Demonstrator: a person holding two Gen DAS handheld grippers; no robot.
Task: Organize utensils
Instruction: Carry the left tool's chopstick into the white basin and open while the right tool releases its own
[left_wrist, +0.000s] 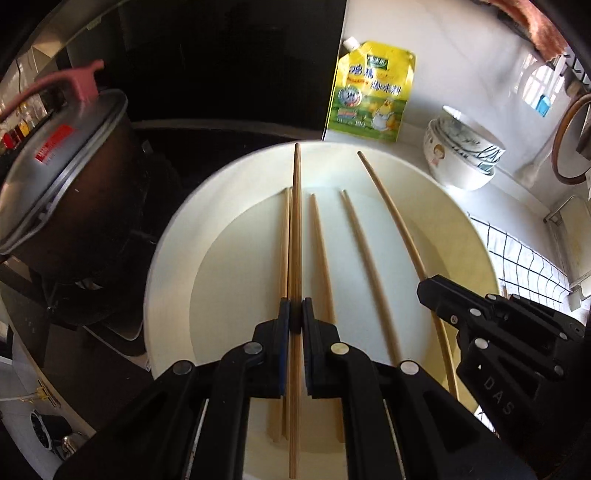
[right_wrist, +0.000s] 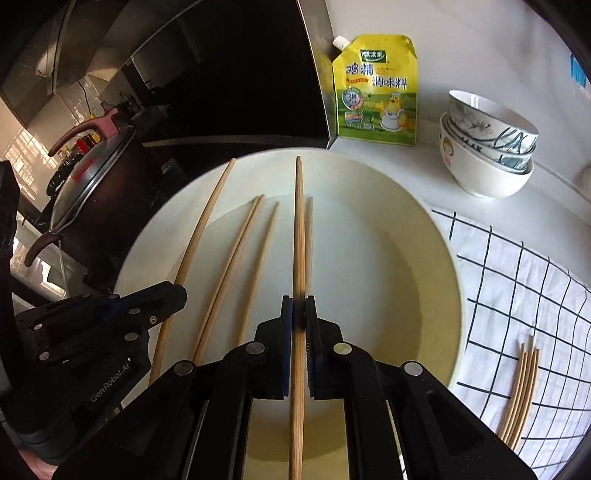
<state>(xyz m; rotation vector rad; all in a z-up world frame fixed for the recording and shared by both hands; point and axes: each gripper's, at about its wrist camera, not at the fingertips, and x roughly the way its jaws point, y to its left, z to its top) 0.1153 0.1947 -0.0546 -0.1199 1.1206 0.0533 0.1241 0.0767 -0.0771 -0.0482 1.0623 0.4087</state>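
1. Right now I am holding one chopstick (left_wrist: 295, 221) clenched in the left hand-held gripper (left_wrist: 295, 314), its length running forward over the large white plate (left_wrist: 170, 258).
2. I am likewise gripping a second chopstick (right_wrist: 299, 229) in the right hand-held gripper (right_wrist: 298, 312), its tip reaching toward the far rim of the plate (right_wrist: 443, 258).
3. I am seeing loose chopsticks (right_wrist: 255, 251) lying inside the plate, between the two hand-held grippers.
4. I am seeing a sorted bundle of chopsticks (right_wrist: 521, 391) lying on the checked cloth (right_wrist: 517, 288), to the right of the plate on the table (right_wrist: 388, 162).
5. Beyond the plate, a yellow seasoning pouch (right_wrist: 376, 88) is standing upright and stacked bowls (right_wrist: 487, 147) are sitting near it.
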